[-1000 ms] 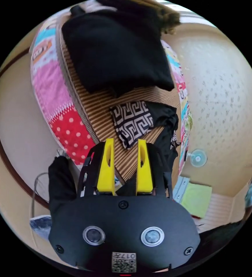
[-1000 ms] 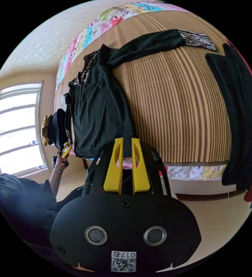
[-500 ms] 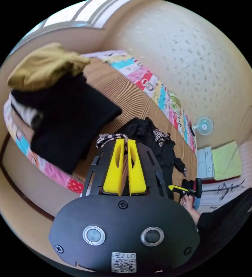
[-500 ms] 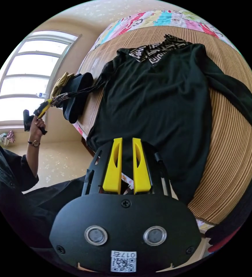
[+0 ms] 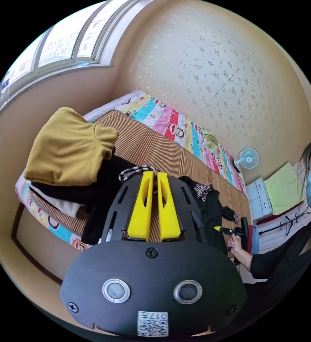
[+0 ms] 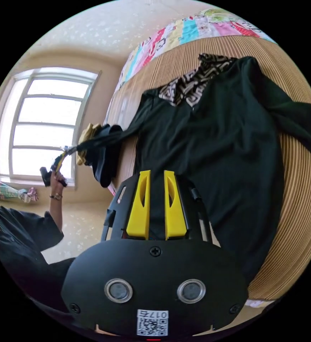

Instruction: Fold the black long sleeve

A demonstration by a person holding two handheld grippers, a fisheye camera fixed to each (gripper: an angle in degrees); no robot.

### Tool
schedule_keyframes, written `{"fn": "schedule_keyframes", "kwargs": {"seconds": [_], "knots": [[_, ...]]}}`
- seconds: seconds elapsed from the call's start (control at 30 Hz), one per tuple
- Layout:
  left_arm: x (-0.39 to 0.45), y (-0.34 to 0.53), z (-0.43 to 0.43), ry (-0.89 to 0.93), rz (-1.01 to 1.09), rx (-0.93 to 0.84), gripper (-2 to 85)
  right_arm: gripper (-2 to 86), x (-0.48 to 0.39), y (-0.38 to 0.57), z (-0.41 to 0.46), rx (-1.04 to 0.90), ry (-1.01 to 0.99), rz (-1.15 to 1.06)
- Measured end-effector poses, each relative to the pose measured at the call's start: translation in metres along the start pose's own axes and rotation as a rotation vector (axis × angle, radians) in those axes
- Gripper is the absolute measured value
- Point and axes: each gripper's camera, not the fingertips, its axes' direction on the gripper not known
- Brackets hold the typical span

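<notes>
— Holding anything with your left tongs (image 5: 151,175) right now?

— Yes. Your left tongs are clamped on the patterned cuff (image 5: 136,171) of the black long sleeve (image 6: 216,153); the cuff loops out just past the two yellow jaw tips, which stand nearly together. In the right gripper view you can see that sleeve (image 6: 105,137) drawn out taut from the shirt's shoulder to those tongs (image 6: 63,156), held up off the bed in your left hand (image 6: 55,178).

— And where is the shirt itself?

— Its body lies spread on the striped mat (image 6: 301,199) of the bed, patterned collar (image 6: 192,83) away from you, the other sleeve trailing off to the side. Beside the shirt a stack of folded clothes sits near the bed's end, a mustard garment (image 5: 68,149) on top of dark ones.

— My right tongs (image 6: 156,175)?

— Their jaws sit close together over the shirt's lower edge, with dark cloth showing in the narrow gap. I cannot tell whether they pinch it. In the left gripper view your right hand (image 5: 238,244) holds them at the bed's edge.
</notes>
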Motion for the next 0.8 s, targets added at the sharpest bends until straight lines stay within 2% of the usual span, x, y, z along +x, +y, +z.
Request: {"fn": "schedule_keyframes", "kwargs": {"seconds": [0.1,0.2,0.27,0.4,0.57,0.63,0.7,0.8], "knots": [[0.009,0.014,0.013,-0.006,-0.017,0.008,0.2,8.3,0.006,-0.069,-0.003,0.059,-0.045,-0.004],[0.014,0.024,0.017,-0.026,-0.032,0.025,0.2,11.0,0.006,-0.141,0.016,0.054,0.018,0.004],[0.013,0.026,0.015,-0.033,-0.047,0.033,0.2,12.7,0.014,-0.185,0.038,0.01,0.08,0.09],[-0.002,0.025,0.012,-0.029,-0.082,0.035,0.7,11.1,0.022,-0.207,0.048,0.051,0.013,0.204],[-0.036,0.017,0.02,-0.147,-0.151,-0.052,3.7,5.5,0.019,-0.23,0.05,0.043,0.06,0.273],[-0.058,0.024,0.004,-0.276,-0.274,-0.022,5.4,6.1,0.011,-0.236,0.046,0.055,-0.007,0.236],[-0.063,0.029,-0.017,-0.336,-0.313,0.059,6.4,6.9,-0.002,-0.238,0.036,0.072,-0.032,0.192],[-0.05,0.021,-0.03,-0.438,-0.246,0.093,7.2,7.0,-0.021,-0.228,0.009,0.116,-0.001,0.127]]}}
